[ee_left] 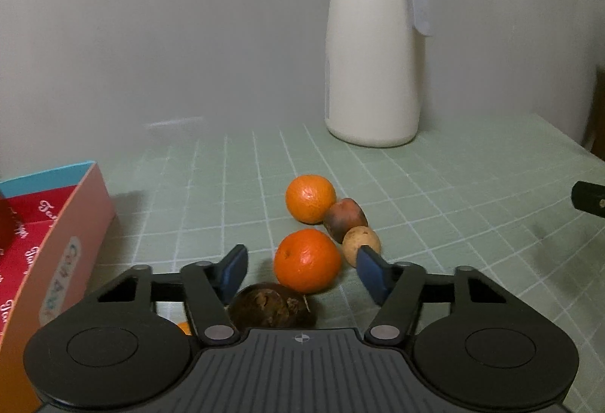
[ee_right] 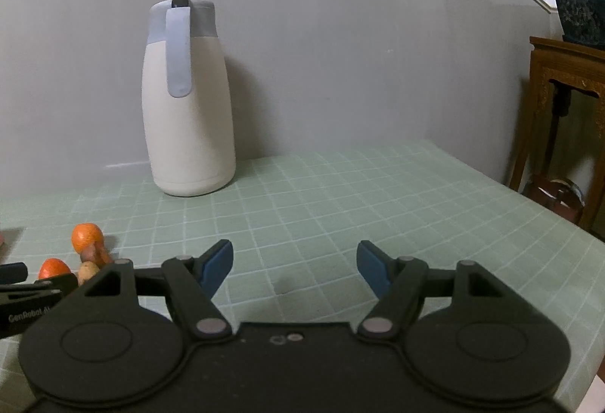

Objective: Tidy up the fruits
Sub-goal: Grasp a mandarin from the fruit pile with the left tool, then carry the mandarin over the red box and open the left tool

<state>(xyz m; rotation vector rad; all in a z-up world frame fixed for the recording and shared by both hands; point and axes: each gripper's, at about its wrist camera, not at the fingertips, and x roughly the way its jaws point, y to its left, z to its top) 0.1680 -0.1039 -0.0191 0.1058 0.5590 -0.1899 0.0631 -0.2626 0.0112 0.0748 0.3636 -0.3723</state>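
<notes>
In the left wrist view my left gripper [ee_left: 300, 267] is open, its blue pads either side of a near orange [ee_left: 307, 260]. A dark brown fruit [ee_left: 273, 307] lies just under the gripper body. Behind the near orange are a second orange [ee_left: 310, 198], a reddish-brown fruit [ee_left: 345, 218] and a small tan fruit [ee_left: 359, 243], all touching in a cluster on the green checked tablecloth [ee_left: 435, 209]. A pink and red box [ee_left: 56, 246] stands at the left. My right gripper [ee_right: 295, 265] is open and empty over bare cloth, with the fruit cluster [ee_right: 87, 239] far to its left.
A tall white jug with a grey lid [ee_left: 374, 46] stands at the back against the wall; it also shows in the right wrist view [ee_right: 187, 103]. A wooden side table with a potted plant [ee_right: 567, 73] stands beyond the table's right edge.
</notes>
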